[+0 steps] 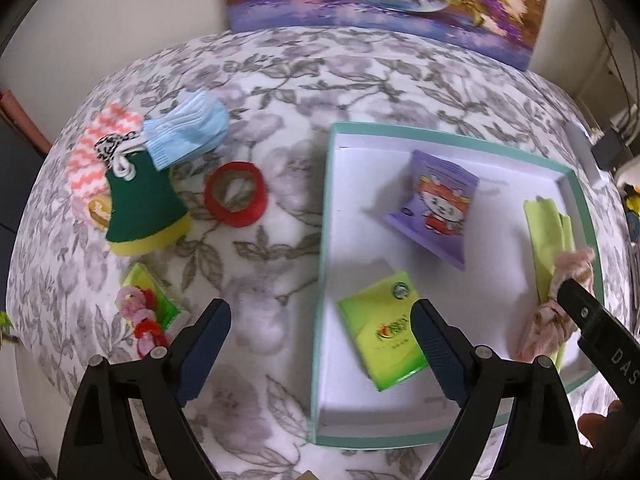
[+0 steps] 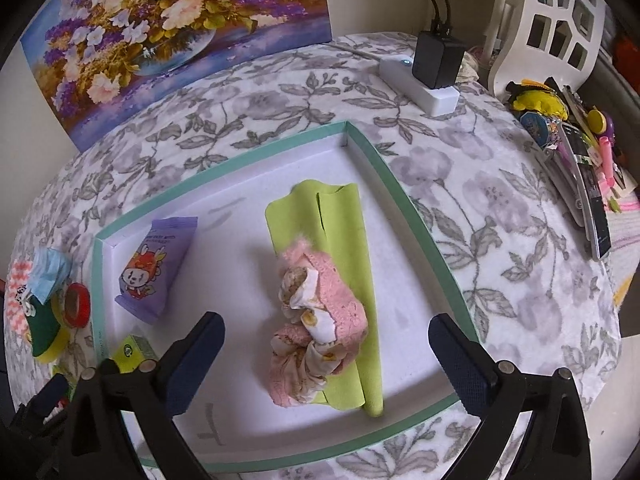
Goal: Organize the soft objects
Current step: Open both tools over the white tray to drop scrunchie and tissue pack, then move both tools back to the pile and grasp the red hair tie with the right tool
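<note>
A teal-rimmed white tray (image 1: pixel 326 216) (image 2: pixel 404 196) holds a purple packet (image 1: pixel 436 204) (image 2: pixel 154 264), a green tissue pack (image 1: pixel 384 330) (image 2: pixel 130 350), a lime cloth (image 2: pixel 336 248) (image 1: pixel 548 236) and pink socks (image 2: pixel 316 320) (image 1: pixel 552 320) lying on the cloth. My right gripper (image 2: pixel 326 354) is open just above the socks, one finger (image 1: pixel 592 320) showing in the left wrist view. My left gripper (image 1: pixel 320 340) is open over the tray's left rim. Left of the tray lie blue socks (image 1: pixel 188 128), a pink-white cloth (image 1: pixel 96 152), a green-yellow sponge (image 1: pixel 142 208), red tape (image 1: pixel 236 194) and fluffy hair ties (image 1: pixel 140 320).
A flower painting (image 2: pixel 160 36) leans against the wall at the back. A white power strip with a black charger (image 2: pixel 432 72) sits behind the tray to the right. Pens and small items (image 2: pixel 576 148) crowd the table's right edge. A white chair (image 2: pixel 556 16) stands beyond.
</note>
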Demonstrator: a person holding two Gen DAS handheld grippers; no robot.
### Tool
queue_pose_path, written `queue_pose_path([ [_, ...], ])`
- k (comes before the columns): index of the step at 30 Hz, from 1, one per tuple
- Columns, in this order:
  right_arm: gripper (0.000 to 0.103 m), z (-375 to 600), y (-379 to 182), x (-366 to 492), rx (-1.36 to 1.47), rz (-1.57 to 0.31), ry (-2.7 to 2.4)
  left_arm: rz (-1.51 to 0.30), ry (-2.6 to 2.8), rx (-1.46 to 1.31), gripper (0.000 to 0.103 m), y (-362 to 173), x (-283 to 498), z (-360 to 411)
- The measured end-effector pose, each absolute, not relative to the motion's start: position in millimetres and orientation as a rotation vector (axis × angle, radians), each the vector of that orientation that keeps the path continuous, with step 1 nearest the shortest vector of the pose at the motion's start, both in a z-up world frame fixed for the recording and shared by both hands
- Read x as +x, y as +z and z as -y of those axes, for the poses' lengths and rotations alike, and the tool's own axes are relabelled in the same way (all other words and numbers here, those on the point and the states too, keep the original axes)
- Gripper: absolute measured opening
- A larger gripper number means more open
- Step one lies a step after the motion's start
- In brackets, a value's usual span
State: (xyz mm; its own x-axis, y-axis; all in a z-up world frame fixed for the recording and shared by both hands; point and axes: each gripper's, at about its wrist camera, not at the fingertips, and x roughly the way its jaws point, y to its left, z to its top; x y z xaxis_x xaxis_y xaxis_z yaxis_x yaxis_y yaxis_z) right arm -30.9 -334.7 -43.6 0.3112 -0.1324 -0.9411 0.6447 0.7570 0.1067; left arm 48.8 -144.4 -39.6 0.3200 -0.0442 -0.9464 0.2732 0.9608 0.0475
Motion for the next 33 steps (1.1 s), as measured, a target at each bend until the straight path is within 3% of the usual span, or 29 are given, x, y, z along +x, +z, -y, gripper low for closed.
queue_pose_path([
  [13,0.103,302.2,-35.8,-16.4,0.447,-1.169,-0.513,-1.219,-0.073,0.095,0.092,-22.7,77.9,84.5],
  [33,0.103,145.0,-15.4,61.2,0.270,-1.155,-0.257,-1.185,0.195,-0.086,0.092,-16.0,133.0,-72.5],
])
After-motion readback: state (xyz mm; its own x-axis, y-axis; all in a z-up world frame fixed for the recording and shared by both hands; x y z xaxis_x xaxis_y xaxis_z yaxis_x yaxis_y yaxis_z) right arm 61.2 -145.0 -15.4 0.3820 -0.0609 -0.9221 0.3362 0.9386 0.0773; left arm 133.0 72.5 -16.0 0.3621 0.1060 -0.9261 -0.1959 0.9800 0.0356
